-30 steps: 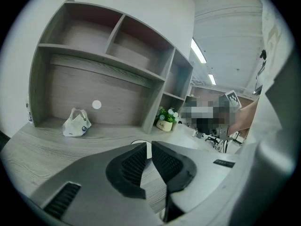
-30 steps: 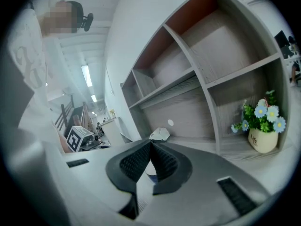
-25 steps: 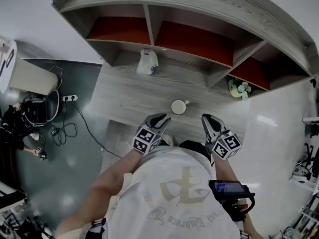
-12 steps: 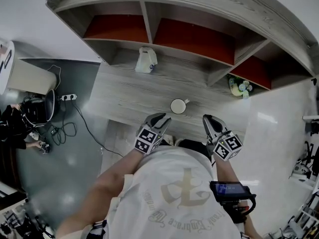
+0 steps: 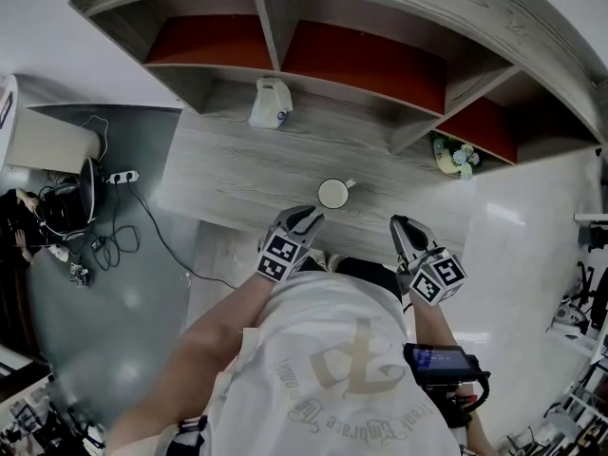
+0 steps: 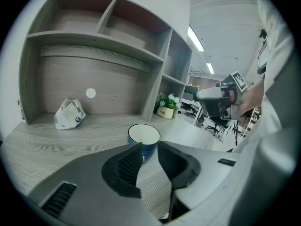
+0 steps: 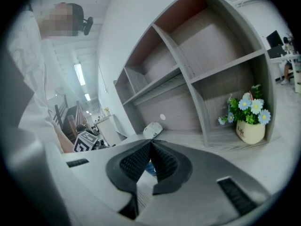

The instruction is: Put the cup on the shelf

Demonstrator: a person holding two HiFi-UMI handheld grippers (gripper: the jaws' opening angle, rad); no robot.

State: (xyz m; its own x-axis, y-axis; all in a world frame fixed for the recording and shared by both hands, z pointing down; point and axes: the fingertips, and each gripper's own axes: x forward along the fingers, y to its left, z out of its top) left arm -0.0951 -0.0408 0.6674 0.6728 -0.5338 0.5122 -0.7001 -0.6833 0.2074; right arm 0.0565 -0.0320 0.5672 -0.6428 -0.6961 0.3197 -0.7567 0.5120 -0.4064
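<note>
The cup (image 5: 333, 194), blue outside and white inside, stands on the grey wooden desk (image 5: 228, 174) below the shelf (image 5: 380, 22). My left gripper (image 5: 306, 217) sits just short of the cup, low over the desk edge. In the left gripper view the cup (image 6: 143, 134) stands right beyond the jaw tips of my left gripper (image 6: 149, 147). Those jaws have just been closing a little; a narrow gap is left and nothing is between them. My right gripper (image 5: 399, 226) hangs to the cup's right, apart from it. In its own view the right gripper (image 7: 151, 142) is shut and holds nothing.
A crumpled white bag (image 5: 269, 103) lies at the back of the desk under the shelf. A small flower pot (image 5: 454, 157) stands in the lower right compartment. The upper compartments have red backs (image 5: 361, 60). Cables and a power strip (image 5: 123, 177) lie on the floor at left.
My left gripper has sunk a little toward the desk beside the cup. The cup has stayed in place and the right gripper has hardly moved.
</note>
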